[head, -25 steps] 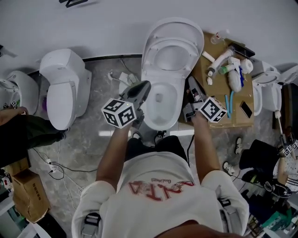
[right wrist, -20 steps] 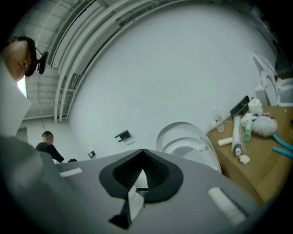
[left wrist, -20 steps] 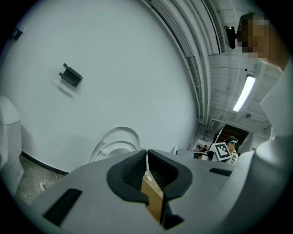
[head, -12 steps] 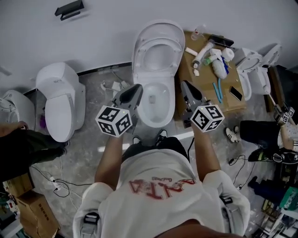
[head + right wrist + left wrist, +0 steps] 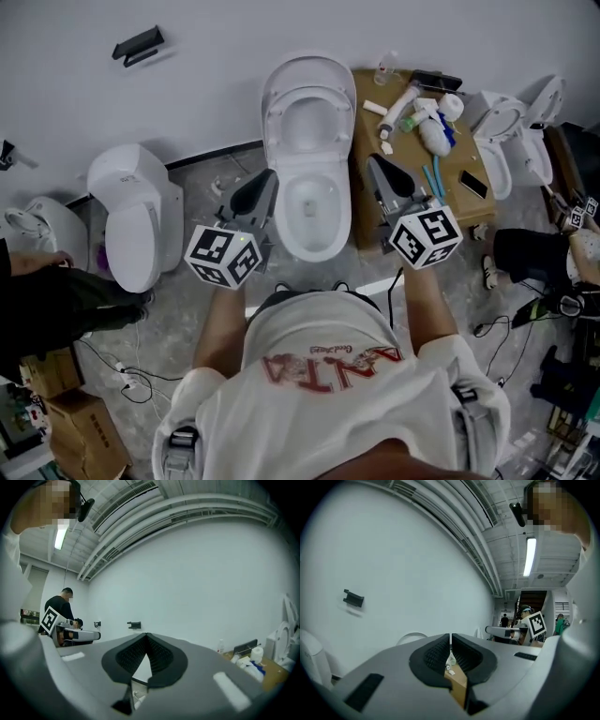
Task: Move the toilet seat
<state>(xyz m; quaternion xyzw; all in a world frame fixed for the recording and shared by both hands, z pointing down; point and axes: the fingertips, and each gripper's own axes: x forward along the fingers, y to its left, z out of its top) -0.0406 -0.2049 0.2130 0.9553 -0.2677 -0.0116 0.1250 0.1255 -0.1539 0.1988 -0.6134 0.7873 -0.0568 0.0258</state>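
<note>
Toilet seat (image 5: 274, 111) stands raised, leaning back toward the white wall above its open bowl (image 5: 314, 211); neither gripper touches it. The left gripper (image 5: 265, 180) is clenched on nothing, its pads together but for a thin slit, and is held at the bowl's left side. The right gripper (image 5: 377, 169) is likewise clenched and empty at the bowl's right side, over the edge of the wooden desk (image 5: 367, 131), which carries a white bottle (image 5: 433, 134) among other clutter. Another toilet (image 5: 136, 220) sits well off to the left.

The left tool (image 5: 268, 178) and the right tool (image 5: 373, 163) draw back from the toilet bowl (image 5: 314, 234), slightly lower in frame and wider apart.
</note>
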